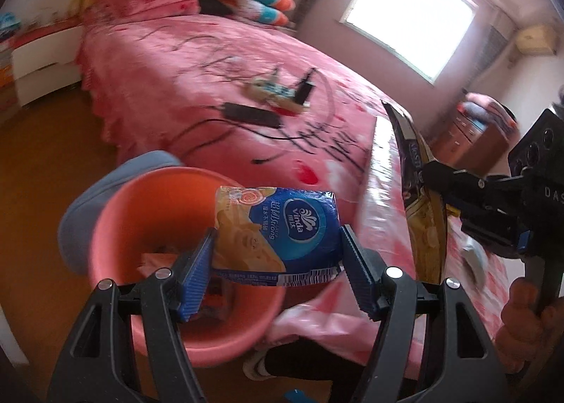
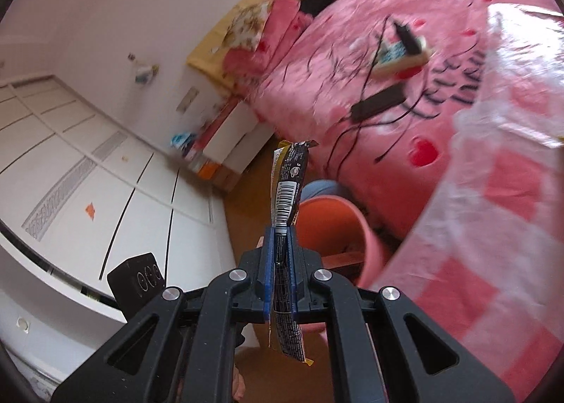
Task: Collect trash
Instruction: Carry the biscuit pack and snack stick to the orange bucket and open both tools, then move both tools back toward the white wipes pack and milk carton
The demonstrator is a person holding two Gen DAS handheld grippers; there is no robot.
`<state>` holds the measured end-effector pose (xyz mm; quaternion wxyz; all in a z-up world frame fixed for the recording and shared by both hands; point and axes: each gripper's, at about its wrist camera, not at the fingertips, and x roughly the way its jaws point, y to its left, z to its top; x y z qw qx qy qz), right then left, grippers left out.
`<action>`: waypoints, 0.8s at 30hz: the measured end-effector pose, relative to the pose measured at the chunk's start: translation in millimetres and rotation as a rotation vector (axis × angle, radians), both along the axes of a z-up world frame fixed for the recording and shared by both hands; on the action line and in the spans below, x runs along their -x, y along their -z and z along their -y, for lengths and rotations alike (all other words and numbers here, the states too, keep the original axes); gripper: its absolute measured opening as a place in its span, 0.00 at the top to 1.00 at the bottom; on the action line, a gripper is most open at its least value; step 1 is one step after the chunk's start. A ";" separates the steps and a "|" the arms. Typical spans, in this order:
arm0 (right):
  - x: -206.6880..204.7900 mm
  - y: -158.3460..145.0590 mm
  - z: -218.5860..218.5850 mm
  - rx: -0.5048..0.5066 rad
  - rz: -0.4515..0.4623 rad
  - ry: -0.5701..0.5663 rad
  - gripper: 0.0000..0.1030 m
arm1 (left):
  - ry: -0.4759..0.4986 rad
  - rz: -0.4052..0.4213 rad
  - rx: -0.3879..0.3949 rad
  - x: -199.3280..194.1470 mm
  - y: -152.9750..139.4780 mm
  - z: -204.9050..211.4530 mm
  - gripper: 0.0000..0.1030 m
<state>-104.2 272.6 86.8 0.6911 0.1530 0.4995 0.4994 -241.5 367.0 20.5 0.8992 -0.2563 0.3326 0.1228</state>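
My left gripper (image 1: 276, 244) is shut on a blue and yellow Vinda tissue pack (image 1: 278, 230) and holds it above the salmon-pink bucket (image 1: 116, 226) beside the bed. The bucket holds some wrappers. My right gripper (image 2: 281, 230) is shut on a black and gold snack wrapper (image 2: 287, 181), held edge-on above the floor, left of the bucket (image 2: 366, 237). The right gripper (image 1: 440, 173) and its wrapper (image 1: 423, 226) also show at the right of the left wrist view, over the bed's corner.
A pink bed (image 1: 211, 61) carries a black power brick with cables (image 1: 252, 115) and a small packet with a charger (image 1: 282, 92). A clear plastic sheet (image 2: 493, 209) covers the bed's near corner. A white wardrobe (image 2: 88, 173) stands left. A blue item (image 1: 88, 205) lies behind the bucket.
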 end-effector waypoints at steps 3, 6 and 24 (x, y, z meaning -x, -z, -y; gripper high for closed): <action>0.2 12.3 -26.7 0.008 -0.031 -0.036 0.89 | -0.065 -0.020 0.002 6.6 12.0 -20.7 0.31; 2.1 27.6 -41.4 0.038 -0.048 -0.050 0.76 | -0.124 -0.069 0.005 8.6 23.1 -34.4 0.26; 5.8 -13.7 39.8 0.044 0.298 0.133 0.05 | -0.146 -0.063 0.009 13.1 21.0 -34.0 0.15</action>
